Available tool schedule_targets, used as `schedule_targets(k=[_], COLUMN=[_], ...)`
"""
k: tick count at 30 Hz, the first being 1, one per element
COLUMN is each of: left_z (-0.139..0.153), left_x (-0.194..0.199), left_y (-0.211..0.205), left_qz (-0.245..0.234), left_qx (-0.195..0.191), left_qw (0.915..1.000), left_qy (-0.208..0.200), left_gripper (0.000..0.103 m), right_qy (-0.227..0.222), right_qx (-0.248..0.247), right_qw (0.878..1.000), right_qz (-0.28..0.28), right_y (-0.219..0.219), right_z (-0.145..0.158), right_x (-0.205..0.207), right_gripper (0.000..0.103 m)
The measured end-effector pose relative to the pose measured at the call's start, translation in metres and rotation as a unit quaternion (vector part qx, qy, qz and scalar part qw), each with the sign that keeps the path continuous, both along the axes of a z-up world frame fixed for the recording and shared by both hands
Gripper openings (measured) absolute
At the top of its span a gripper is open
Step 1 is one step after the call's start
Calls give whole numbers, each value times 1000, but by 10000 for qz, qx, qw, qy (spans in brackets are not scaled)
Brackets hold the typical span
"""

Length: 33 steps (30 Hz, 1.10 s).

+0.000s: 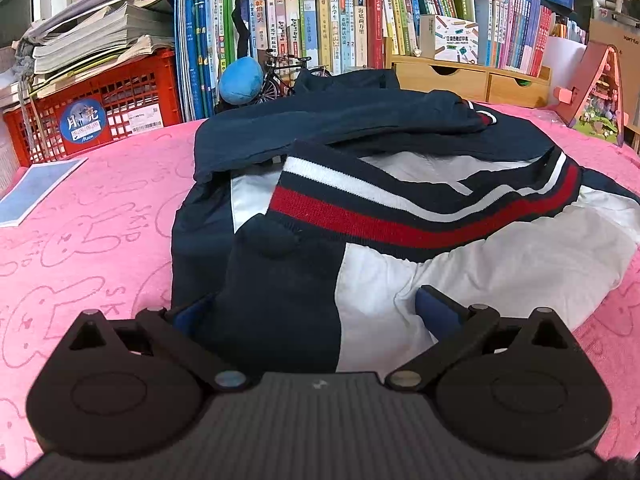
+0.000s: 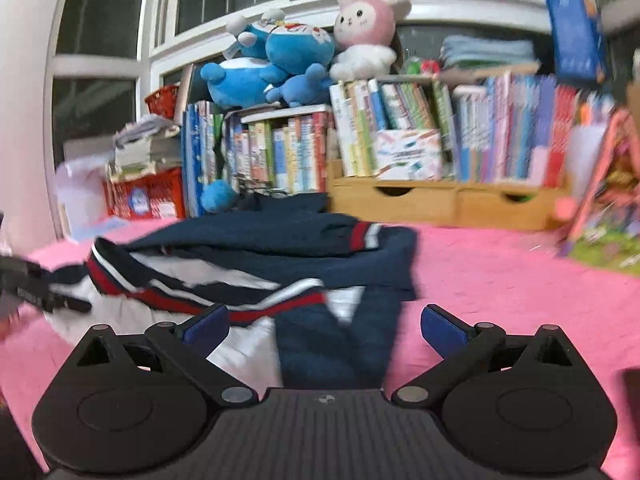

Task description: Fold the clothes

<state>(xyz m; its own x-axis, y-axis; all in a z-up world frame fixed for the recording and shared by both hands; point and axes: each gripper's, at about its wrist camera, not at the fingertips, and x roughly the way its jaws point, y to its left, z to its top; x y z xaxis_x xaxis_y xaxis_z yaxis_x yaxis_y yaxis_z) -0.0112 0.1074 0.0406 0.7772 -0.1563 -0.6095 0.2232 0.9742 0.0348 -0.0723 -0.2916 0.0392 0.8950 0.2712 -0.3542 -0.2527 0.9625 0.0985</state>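
My left hand-held gripper [image 1: 316, 304] sits low over the near edge of the navy, white and red jacket with a striped knit hem [image 1: 400, 208]. Its blue pads stand wide apart. A navy and white fold of the jacket fills the gap between them. I cannot tell whether the pads press on the cloth.

My right hand-held gripper [image 2: 324, 328] also stands wide. Its left blue pad [image 2: 208, 326] overlaps the jacket [image 2: 280, 248] near the red stripe of the hem; its right blue pad [image 2: 442, 330] is over bare pink cover. A navy panel of the jacket lies in the gap, with neither pad clamped on it. The view is blurred.

The jacket lies in a loose heap on the pink towel cover with rabbit outlines [image 1: 92, 232] over the tabletop. A navy sleeve with a striped cuff [image 1: 476, 114] is laid across the top of the heap. The white lining shows at the hem opening.

In the right wrist view the left hand-held gripper shows as a dark shape at the far left edge, touching the jacket's near side.

Behind the jacket stand a row of upright books [image 1: 332, 28], a red plastic crate [image 1: 100, 108] and a pale wooden drawer unit [image 1: 472, 80].
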Motion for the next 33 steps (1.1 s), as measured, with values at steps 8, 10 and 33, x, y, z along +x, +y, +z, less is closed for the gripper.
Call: schedule_targets(k=[8,10,33], left_z=[0,0,29], left_x=[1,1,-2], left_y=[1,1,-17], left_qz=[-1,2,-642], left_qx=[-31,-34,794], left_qw=[10000,10000,9921], left_qy=[26,29,-728], left_gripper=[103,103,103], right_qy=[334,634,766], right_qx=[-533,-683,-1596], right_qw=[9968,9946,9830], right_qz=[484,451,487], right_y=[39,45,45], right_z=[0,-3,16], right_x=[24,33,60], right_gripper=[100,92,89])
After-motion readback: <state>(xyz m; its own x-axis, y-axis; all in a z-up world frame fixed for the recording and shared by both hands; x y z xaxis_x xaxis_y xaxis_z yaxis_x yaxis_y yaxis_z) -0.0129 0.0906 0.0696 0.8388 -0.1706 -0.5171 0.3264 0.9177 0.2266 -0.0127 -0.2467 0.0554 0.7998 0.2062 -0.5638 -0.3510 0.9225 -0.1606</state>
